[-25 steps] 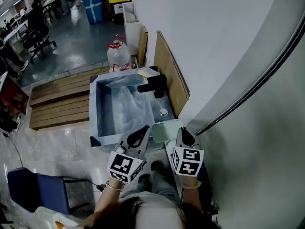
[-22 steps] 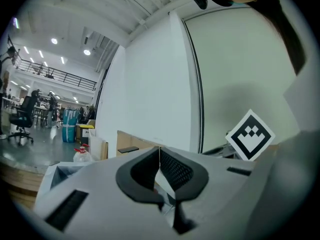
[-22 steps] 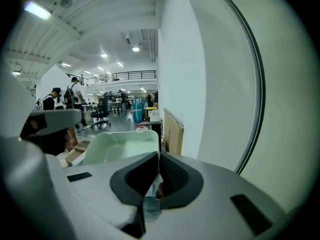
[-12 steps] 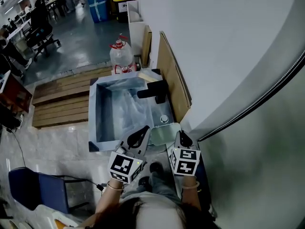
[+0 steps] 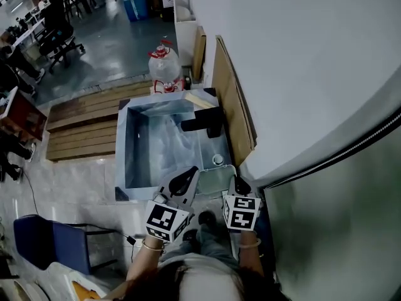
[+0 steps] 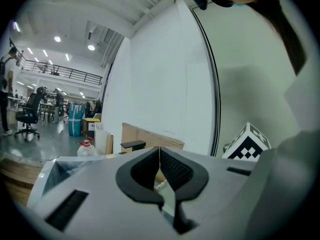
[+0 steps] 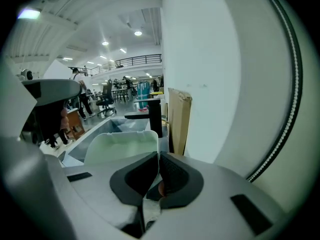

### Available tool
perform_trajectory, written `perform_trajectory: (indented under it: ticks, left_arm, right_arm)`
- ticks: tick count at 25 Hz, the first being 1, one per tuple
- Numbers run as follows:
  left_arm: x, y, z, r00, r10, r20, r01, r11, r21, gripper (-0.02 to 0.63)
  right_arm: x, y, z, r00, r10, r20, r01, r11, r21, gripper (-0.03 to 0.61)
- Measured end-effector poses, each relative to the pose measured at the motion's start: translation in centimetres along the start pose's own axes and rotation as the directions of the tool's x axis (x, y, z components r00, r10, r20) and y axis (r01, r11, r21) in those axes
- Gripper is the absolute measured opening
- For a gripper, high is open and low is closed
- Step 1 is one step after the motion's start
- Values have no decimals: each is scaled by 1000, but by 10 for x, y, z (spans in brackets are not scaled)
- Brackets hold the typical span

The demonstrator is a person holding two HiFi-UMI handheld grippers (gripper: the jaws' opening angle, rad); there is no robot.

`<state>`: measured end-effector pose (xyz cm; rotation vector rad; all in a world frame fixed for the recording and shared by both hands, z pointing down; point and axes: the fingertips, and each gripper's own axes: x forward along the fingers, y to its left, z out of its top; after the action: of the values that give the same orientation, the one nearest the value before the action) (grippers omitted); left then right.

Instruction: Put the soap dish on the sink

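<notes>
Two grippers are listed. Right gripper (image 5: pixel 237 182) is clamped on the rim of the pale green soap dish (image 5: pixel 216 180), which is held at the sink's (image 5: pixel 121 162) near right corner, hardly shifted from a second ago. Setting down and release are judged outstanding. Left gripper (image 5: pixel 186 178) is closed and empty.

Bright overhead lighting, fisheye-warped edges, sharp focus

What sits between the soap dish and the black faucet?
A small round fitting on the sink ledge lies between the soap dish and the faucet; the head view shows it.
</notes>
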<state>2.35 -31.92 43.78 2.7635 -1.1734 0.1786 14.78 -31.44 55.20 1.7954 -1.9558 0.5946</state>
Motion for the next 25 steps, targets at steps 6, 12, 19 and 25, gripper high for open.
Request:
perform_trajectory:
  ticks: [6, 12, 19, 25]
  left_arm:
    - [16, 7, -13, 999, 20, -35, -20, 1000, -9, 11]
    - [25, 8, -22, 999, 32, -42, -32, 999, -8, 9]
    - [30, 14, -36, 996, 51, -79, -52, 999, -16, 9]
    - [34, 19, -42, 993, 66, -97, -70, 997, -37, 10]
  right_arm:
    - [25, -5, -14, 999, 26, -47, -26, 1000, 5, 31]
    - [45, -8, -36, 994, 43, -104, -41, 999, 15, 32]
    - [63, -7, -54, 987, 57, -152, -56, 998, 11, 32]
    - [75, -6, -60, 984, 61, -169, -58, 998, 23, 32]
